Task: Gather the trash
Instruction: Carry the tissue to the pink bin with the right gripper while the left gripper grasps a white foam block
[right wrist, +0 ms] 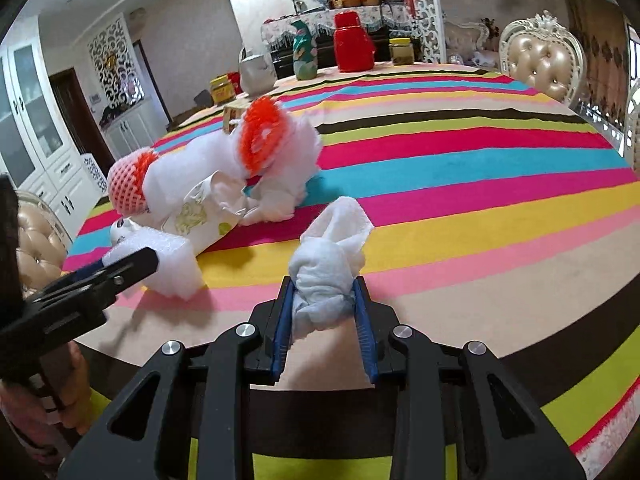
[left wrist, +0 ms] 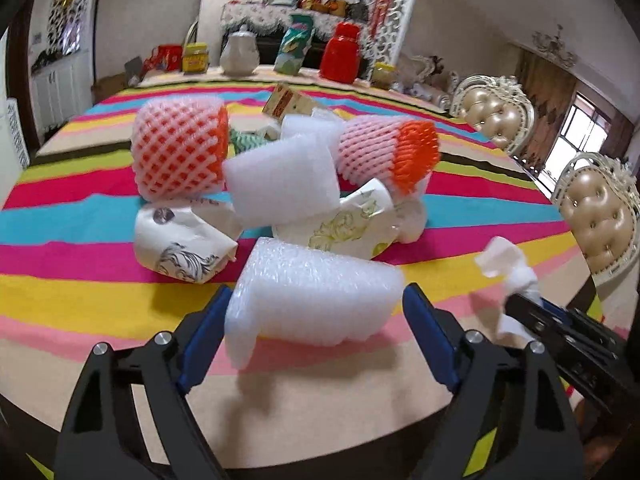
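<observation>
The left gripper (left wrist: 316, 304) has its blue-padded fingers spread wide on either side of a roll of white foam sheet (left wrist: 316, 296), a soft, pebbled, curled tube lying on the striped tablecloth (left wrist: 80, 292). The pads stand right at the two ends of the roll; whether they press it or only flank it cannot be told. In the right wrist view the same gripper (right wrist: 132, 264) shows from the side, its black tip against the foam roll (right wrist: 176, 264).

The right gripper (right wrist: 324, 300) has its ribbed blue pads drawn in close on a crumpled white paper tissue (right wrist: 328, 256), a soft, wrinkled wad that bulges above the fingertips. From the left wrist view this tissue (left wrist: 508, 268) pokes out of the right gripper (left wrist: 520, 308) at the near right edge of the table.

Farther in lies the heap of trash. A pink-and-orange foam fruit net (left wrist: 180, 152), a stretchy lattice sleeve, sits on the left, and a second fruit net (left wrist: 388, 152) with a bright orange mouth on the right. Between them rests a smooth, curled white foam piece (left wrist: 280, 180). Beneath are crumpled glossy paper wrappers: one with a printed face (left wrist: 184, 244), another with green scrollwork (left wrist: 348, 224).

At the far side of the table stand a white ceramic teapot (left wrist: 239, 54), a red plastic jar (left wrist: 342, 54) and a teal patterned bag (left wrist: 294, 46). Tufted, cream-framed chairs (left wrist: 600, 224) line the right.
</observation>
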`<state>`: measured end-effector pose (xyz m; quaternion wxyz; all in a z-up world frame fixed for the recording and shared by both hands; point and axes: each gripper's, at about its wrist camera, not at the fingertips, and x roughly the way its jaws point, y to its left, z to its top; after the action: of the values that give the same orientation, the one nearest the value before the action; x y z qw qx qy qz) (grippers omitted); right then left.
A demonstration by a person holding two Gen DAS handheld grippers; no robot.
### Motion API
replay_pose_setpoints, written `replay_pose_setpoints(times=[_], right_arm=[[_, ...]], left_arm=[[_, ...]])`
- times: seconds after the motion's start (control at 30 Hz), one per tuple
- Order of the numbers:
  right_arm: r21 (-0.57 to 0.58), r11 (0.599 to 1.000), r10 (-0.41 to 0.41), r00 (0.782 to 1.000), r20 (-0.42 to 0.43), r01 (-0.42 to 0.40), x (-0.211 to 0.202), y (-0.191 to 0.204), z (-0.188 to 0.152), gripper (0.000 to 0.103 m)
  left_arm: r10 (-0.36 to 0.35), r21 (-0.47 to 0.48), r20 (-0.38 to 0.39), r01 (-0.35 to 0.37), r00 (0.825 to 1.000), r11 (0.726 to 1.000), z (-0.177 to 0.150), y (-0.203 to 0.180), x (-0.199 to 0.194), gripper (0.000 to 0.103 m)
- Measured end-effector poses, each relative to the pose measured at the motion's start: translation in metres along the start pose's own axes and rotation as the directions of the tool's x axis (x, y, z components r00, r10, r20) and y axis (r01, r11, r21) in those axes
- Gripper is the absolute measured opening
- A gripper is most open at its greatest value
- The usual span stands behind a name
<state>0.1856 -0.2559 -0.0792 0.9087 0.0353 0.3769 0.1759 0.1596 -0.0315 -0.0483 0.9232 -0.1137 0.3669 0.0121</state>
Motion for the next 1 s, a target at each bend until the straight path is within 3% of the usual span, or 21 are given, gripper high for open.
replay_pose_setpoints(times=[0.3, 0.5, 0.8, 1.0], right_arm=[[0.039, 0.999, 0.02, 1.0, 0.015, -0.021, -0.007, -0.017, -0.005, 0.03], [0.054, 0.999, 0.002, 1.0, 0.028, -0.003, -0.018, -0.025, -0.01, 0.03], [0.068, 0.996, -0.054, 0.998, 0.035, 0.052, -0.034, -0.039, -0.025, 0.03], [0.108, 0.988, -0.119, 0.991, 0.063, 0.112, -0.057, -0.062, -0.037, 0.03]], left_arm=[[0.028, 0.018, -0.045, -0.027, 0.999, 0.999, 0.01, -0.012, 0.033, 0.089], [0.034, 0.051, -0.046, -0.031, 0.998, 0.998, 0.018, -0.019, 0.044, 0.085], [-0.047, 0.182, 0.056, 0.036, 0.997, 0.983, 0.009, -0.046, 0.011, 0.085], [-0.14, 0.282, 0.058, 0.118, 0.988, 0.952, 0.002, -0.084, 0.006, 0.085]])
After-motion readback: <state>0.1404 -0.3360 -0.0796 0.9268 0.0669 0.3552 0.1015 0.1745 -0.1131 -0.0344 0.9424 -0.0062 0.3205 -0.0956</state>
